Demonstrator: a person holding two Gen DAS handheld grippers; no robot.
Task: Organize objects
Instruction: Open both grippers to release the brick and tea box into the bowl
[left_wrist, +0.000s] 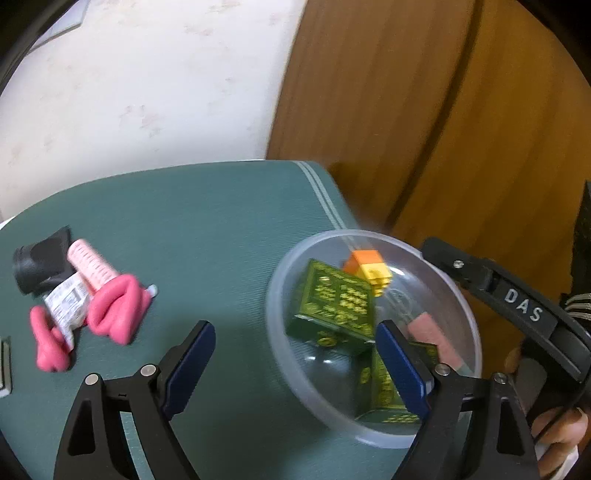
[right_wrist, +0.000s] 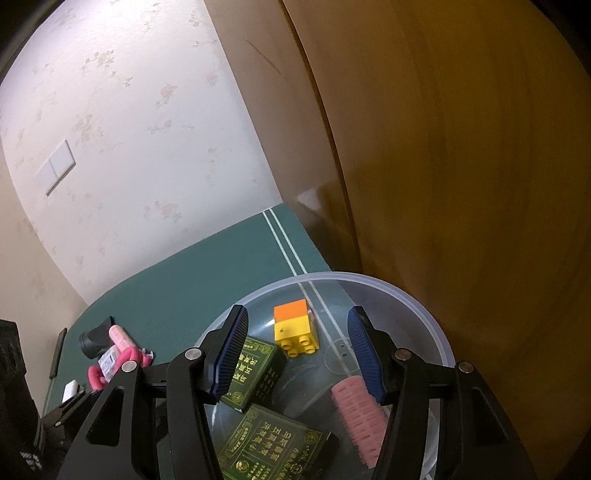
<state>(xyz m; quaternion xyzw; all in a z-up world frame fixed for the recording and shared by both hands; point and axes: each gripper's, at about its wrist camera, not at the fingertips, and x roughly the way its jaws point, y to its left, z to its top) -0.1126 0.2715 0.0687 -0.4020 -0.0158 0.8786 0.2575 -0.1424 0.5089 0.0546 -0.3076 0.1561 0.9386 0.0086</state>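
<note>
Bowl (left_wrist: 373, 336) of clear plastic is sitting at the worktop's (left_wrist: 207, 229) right edge, holding two green boxes (right_wrist: 255, 373), an orange-and-yellow block (right_wrist: 295, 328) and a pink hair roller (right_wrist: 358, 417). Right claw (right_wrist: 295, 350) is hovering over the bowl, jaws apart, gripping nothing. Left claw (left_wrist: 295, 350) is hanging wide apart too, one finger over the bowl's near rim, the other over bare green mat. Well left of the bowl, another pink roller (left_wrist: 92, 267), a black piece (left_wrist: 42, 264) and a pink object (left_wrist: 114, 314) with a paper tag are lying bunched together.
</note>
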